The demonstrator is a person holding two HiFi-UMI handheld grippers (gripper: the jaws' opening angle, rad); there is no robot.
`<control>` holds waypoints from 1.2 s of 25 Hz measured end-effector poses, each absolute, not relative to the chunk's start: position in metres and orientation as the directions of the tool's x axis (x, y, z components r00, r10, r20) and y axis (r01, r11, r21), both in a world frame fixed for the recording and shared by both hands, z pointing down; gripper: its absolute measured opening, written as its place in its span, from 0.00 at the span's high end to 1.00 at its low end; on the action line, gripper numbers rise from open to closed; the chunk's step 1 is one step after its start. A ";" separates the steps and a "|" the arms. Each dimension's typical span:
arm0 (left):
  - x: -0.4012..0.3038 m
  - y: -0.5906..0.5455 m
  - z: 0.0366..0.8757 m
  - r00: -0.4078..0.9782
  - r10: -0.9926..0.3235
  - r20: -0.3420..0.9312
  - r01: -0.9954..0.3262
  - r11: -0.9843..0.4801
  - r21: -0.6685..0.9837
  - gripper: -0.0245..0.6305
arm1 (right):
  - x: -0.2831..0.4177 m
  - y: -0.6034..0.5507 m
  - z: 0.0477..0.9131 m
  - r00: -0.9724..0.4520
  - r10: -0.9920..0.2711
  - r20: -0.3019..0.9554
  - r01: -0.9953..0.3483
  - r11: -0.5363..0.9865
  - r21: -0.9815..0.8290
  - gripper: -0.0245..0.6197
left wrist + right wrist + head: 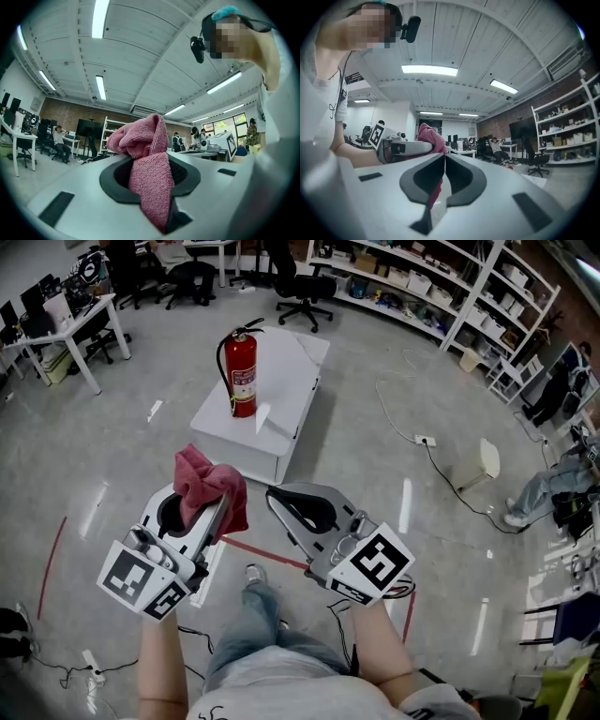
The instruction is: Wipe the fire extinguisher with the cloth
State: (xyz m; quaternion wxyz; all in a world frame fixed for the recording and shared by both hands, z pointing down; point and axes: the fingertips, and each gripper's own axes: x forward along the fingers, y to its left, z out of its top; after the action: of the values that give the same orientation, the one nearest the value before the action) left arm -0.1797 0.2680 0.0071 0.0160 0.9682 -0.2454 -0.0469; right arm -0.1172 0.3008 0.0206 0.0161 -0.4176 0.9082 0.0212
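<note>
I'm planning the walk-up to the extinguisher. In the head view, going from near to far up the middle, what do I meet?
Pink cloth, clamped in the left gripper → red fire extinguisher → black office chair → white shelves.

Your cloth [211, 486] is rough, looped pink terry, matt. At twelve o'clock, the fire extinguisher [243, 374] looks like glossy red painted metal. Left gripper [221, 503] and right gripper [274, 494] shells: smooth matt grey plastic. The floor [127, 457] gleams.
</note>
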 end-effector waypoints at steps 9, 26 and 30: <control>-0.142 0.140 0.003 0.893 -0.432 -0.124 -0.428 -0.902 0.054 0.79 | -0.086 0.170 0.011 -0.614 -0.788 -0.047 -0.789 0.612 0.055 0.94; -0.104 -0.002 0.029 0.876 -0.478 -0.059 -0.478 -0.878 0.013 0.79 | -0.052 0.022 0.029 -0.664 -0.748 -0.019 -0.748 0.663 0.024 0.94; -0.074 -0.029 0.036 0.857 -0.512 -0.051 -0.512 -0.859 0.025 0.79 | -0.023 -0.011 0.031 -0.709 -0.705 -0.024 -0.705 0.709 0.021 0.94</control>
State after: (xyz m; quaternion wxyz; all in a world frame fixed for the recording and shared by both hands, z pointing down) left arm -0.0744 -0.0291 0.0362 0.0054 0.9636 -0.2657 -0.0279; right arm -0.0231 -0.0110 0.0315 0.0072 -0.3815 0.9242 0.0145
